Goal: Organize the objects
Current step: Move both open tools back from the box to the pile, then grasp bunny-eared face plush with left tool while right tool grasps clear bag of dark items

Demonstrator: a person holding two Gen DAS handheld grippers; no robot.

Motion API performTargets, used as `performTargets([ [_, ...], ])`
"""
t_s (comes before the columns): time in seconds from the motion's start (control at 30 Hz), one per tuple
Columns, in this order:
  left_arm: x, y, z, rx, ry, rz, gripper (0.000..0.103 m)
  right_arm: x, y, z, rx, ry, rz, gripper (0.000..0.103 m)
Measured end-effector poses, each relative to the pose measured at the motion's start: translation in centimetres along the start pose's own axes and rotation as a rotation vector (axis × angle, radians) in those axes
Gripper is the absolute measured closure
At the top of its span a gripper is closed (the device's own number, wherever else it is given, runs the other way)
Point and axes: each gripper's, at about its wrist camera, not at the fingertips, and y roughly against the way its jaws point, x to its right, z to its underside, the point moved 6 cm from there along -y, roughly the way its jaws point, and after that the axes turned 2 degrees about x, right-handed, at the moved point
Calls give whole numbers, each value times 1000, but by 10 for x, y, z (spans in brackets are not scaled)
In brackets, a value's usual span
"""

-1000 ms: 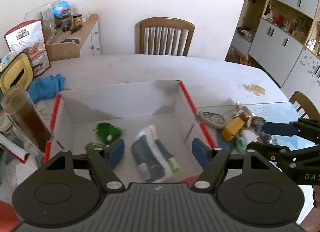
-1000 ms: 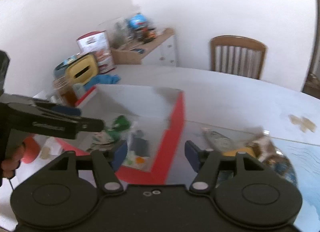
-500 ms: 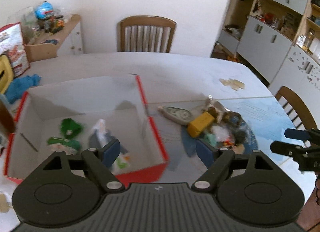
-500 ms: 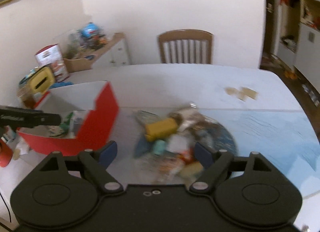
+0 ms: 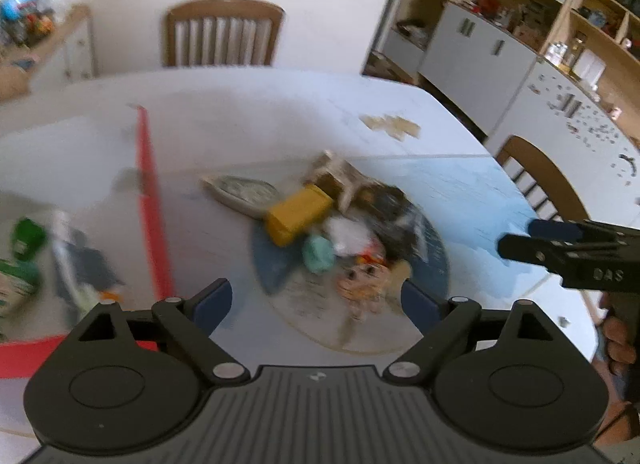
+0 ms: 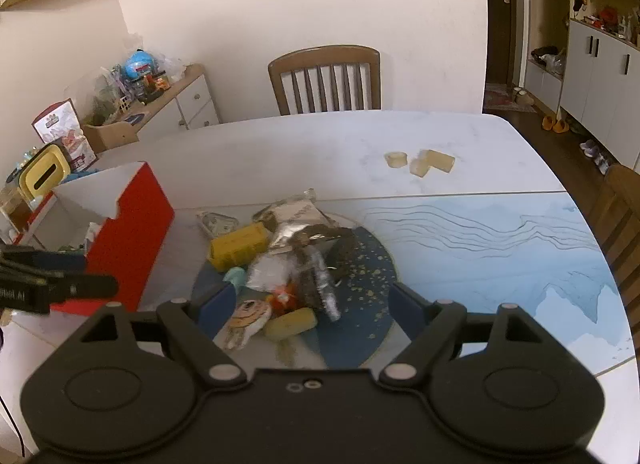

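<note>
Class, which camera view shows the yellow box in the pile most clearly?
The right wrist view: the yellow box is sharp, its ridged side visible. The left wrist view shows it motion-blurred.

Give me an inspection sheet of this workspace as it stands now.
Surface: white table with a blue printed mat.
Job's things: pile of packets on a blue plate, including a yellow block; red box to its left, already holding items.
Clutter: pale tape rolls on the far side.
Grippers: left gripper and right gripper both open, empty, above the plate.
Cables: nothing seen.
Surroundings: wooden chair, side cabinet, wall cupboards.
</note>
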Motion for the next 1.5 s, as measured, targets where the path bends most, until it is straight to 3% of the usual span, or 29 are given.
performTargets([
  [0.1,6,-17,6,-26,16,22,10,8,-8,2,-13,4,-5,20],
  [0.17,9,-27,10,-26,22,22,1,12,-16,3,-29,2,-5,20],
  [0.77,36,-96,18,-34,-5,7,1,29,-70,10,-116,34,-28,24],
  [1.23,33,-110,18,-1,38,-9,2,19,-103,6,-147,47,-84,46],
  [1.5,40,-112,21,-12,40,30,30,14,-111,8,-162,51,-103,61],
])
